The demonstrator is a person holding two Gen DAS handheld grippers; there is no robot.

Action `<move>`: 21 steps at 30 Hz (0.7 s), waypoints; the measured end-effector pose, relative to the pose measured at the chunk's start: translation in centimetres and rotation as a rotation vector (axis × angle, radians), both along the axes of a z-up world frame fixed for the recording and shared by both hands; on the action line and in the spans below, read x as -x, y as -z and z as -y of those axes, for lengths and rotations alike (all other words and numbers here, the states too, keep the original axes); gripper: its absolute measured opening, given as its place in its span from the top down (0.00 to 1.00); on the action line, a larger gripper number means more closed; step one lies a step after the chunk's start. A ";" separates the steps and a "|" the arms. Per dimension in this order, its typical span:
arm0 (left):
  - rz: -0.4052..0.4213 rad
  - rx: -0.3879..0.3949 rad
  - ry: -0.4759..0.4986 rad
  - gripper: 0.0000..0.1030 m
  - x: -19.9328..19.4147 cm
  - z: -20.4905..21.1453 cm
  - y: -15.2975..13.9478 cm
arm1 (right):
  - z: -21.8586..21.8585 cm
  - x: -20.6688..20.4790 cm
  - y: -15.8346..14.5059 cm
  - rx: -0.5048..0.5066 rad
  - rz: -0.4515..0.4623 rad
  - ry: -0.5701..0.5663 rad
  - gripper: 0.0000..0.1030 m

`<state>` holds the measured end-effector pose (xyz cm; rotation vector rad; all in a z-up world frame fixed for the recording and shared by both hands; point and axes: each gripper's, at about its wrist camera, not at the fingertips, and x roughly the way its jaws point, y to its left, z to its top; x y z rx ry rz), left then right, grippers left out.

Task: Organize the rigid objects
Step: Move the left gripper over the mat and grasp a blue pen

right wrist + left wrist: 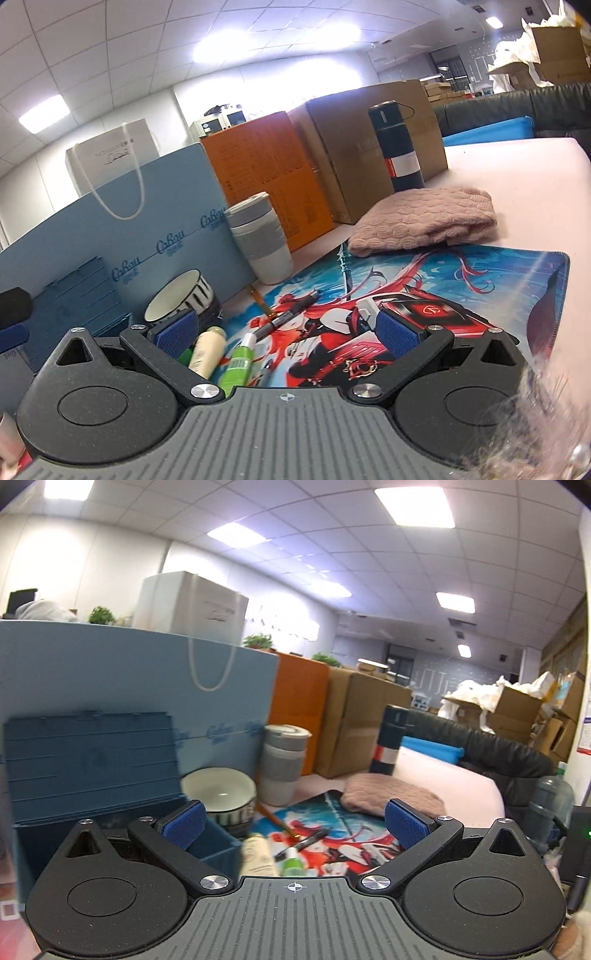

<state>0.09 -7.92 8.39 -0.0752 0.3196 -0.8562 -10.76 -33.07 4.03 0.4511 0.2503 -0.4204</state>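
An open blue plastic storage box (88, 775) stands at the left, its lid (88, 753) tilted up. On the colourful desk mat (443, 295) lie a cream tube (207, 350), a green marker (240, 363), a black pen (288, 314) and a thin brown brush (279, 821). A striped white bowl (221, 794) sits beside the box. My left gripper (295, 825) is open just above the small items, its left finger over the box corner. My right gripper (286, 334) is wide open with nothing between its pads, and the tube and marker lie just below its left finger.
A grey-banded travel cup (262, 240) and a dark flask (397, 147) stand behind the mat. A pink knitted cloth (424, 221) lies at the mat's far edge. A blue foam board (129, 679), an orange box (266, 173) and cardboard cartons (369, 147) wall the back.
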 end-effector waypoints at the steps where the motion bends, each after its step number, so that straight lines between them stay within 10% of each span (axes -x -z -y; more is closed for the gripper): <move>1: 0.002 0.005 0.004 0.00 0.3 0.2 0.2 | 0.3 -0.1 0.2 -0.007 0.002 -0.003 0.00; 10: 0.131 -0.190 0.042 0.00 2.7 3.0 3.7 | 2.7 -2.9 0.9 0.085 0.065 -0.067 0.00; 17: 0.293 -0.348 0.006 0.00 5.2 6.7 6.6 | 5.0 -3.2 3.7 -0.048 0.162 -0.091 0.00; 21: 0.189 -0.372 0.037 0.00 4.7 8.1 7.5 | 6.3 -2.3 4.5 -0.129 0.187 -0.043 0.00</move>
